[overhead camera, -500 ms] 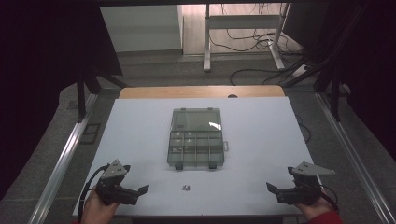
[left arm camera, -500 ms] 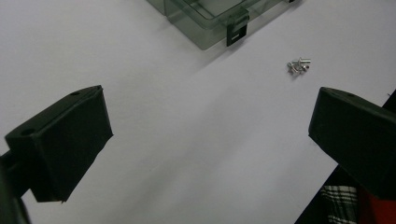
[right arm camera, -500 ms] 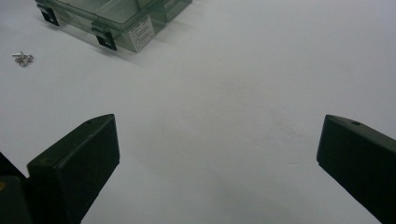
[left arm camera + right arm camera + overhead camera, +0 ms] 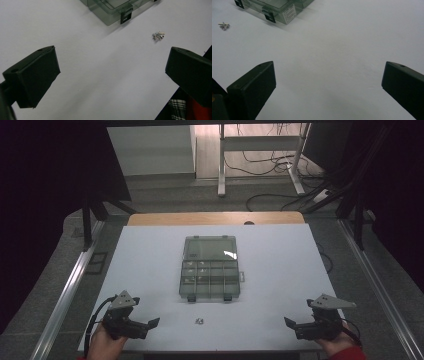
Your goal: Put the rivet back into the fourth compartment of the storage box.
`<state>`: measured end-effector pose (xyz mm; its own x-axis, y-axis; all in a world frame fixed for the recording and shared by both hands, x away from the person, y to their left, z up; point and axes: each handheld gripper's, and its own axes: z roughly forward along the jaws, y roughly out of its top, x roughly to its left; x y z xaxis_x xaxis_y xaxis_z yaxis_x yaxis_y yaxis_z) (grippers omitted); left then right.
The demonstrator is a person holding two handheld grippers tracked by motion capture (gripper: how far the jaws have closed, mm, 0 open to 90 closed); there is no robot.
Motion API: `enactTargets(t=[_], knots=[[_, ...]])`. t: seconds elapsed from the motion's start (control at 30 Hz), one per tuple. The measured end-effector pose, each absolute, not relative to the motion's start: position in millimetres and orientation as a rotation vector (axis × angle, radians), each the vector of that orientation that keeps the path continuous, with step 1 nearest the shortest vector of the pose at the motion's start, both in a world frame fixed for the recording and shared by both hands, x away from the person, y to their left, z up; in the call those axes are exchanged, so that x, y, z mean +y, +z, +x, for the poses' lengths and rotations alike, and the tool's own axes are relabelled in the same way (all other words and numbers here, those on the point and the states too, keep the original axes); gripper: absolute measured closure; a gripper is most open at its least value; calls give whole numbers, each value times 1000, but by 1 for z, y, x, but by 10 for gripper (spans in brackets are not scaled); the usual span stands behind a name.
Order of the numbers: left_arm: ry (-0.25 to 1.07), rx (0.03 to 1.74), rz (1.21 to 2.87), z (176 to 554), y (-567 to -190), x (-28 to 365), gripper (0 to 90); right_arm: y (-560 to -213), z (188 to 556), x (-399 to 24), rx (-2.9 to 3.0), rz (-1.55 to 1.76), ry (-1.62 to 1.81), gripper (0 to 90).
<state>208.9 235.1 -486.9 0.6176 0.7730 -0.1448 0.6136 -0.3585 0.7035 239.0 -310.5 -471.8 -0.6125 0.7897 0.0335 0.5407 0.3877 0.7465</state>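
Room: dark all around, with grey floor, cables and a metal stand behind the white table (image 4: 150, 265).
Box: a clear plastic box (image 4: 210, 269) with little sections sits in the middle of the table. Its lid looks shut and two black clips (image 4: 126, 16) are on the near edge.
Screws: a tiny heap of shiny screws (image 4: 199, 321) lies on the bare table, just in front of the box and apart from it.
Left gripper: the left gripper (image 4: 150, 325) rests at the near left corner. Its jaws are spread wide with nothing between them.
Right gripper: the right gripper (image 4: 291, 324) rests at the near right corner. Its jaws are spread wide too, holding nothing.
Change: nothing looks different from half a second ago. Both hands sit in the same spots.
What it means: the work has likely not begun. I think the screws need picking up and the box needs opening.
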Motion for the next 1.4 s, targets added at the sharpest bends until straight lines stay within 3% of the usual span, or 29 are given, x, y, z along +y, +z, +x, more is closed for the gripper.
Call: enactTargets(t=[1.4], knots=[[168, 1044, 2253, 242, -492, 182, 0, -476, 242, -306, 2361, 1130, 1011, 0]])
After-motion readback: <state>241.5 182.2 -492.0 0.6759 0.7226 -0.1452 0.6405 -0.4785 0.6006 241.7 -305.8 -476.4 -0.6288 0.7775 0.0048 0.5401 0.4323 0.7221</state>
